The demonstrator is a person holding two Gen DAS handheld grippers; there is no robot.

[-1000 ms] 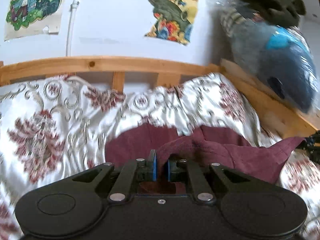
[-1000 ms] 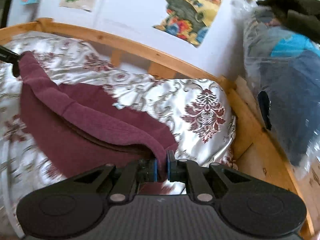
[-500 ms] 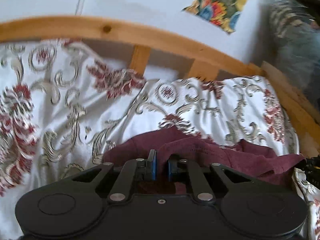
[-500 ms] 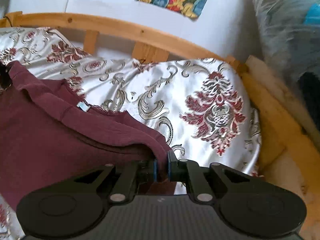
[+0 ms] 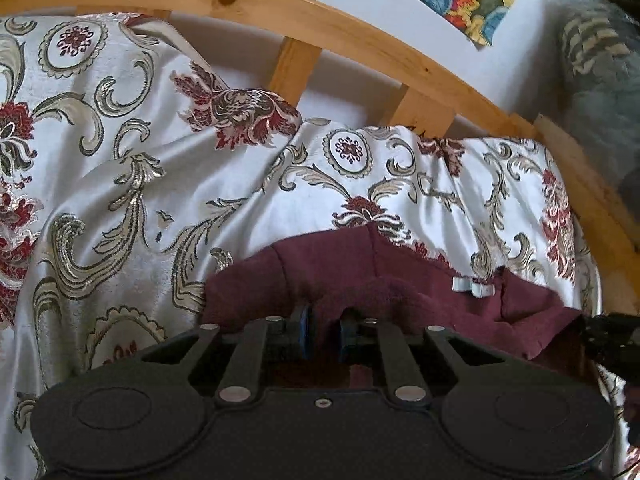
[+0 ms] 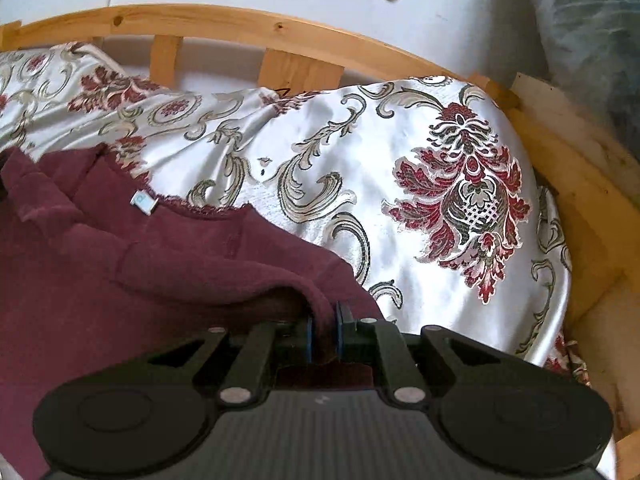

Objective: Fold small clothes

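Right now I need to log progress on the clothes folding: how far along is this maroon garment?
Done: one edge of the maroon garment is doubled over onto the rest of it, on the patterned bedspread. In hand: the left tool and right tool each pinch that folded edge, near the bed. Left: letting go, smoothing the bunched cloth by the label, and probably further folds; it is not a neat packet.

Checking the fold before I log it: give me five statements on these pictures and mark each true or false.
1. The maroon garment lies on a plain blue sheet. False: on the patterned satin cover.
2. The right gripper pinches maroon cloth. True.
3. The left gripper is empty. False: maroon cloth sits between its pads.
4. A small pale label shows at the garment's edge. True.
5. The wooden rail is metal. False: wood.
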